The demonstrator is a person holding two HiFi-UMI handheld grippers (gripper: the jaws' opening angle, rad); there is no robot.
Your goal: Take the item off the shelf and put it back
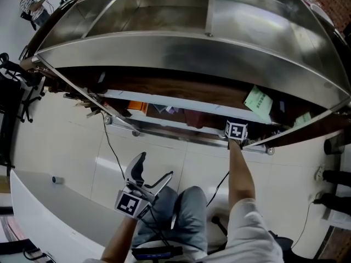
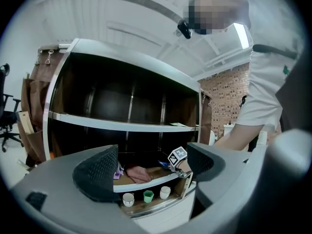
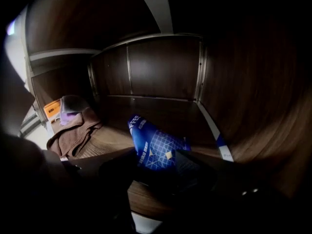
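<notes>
Left gripper (image 1: 154, 167) low over the lap, well short of the shelf (image 1: 189, 137); jaws apart, nothing between them. Right gripper (image 3: 158, 172) reaches in under the steel top, at the right end of a dark wood bay. Its jaws sit closed on the lower part of a blue pouch (image 3: 153, 147), one pad on each side; whether the pouch base touches the board is hidden by the jaws. Pouch leans left, top free. Judgement: a light foil or plastic pack, soft-walled and a bit slick, contents likely loose, so it will buckle under a hard squeeze and swing if carried by one corner. Best hold is low and across the flat faces, as now, with modest pressure, keeping it upright. Far left in the same bay, well apart from the pouch, a brown cloth (image 3: 73, 133) lies crumpled, with a purple thing just behind it. Back panel beyond, bare.
</notes>
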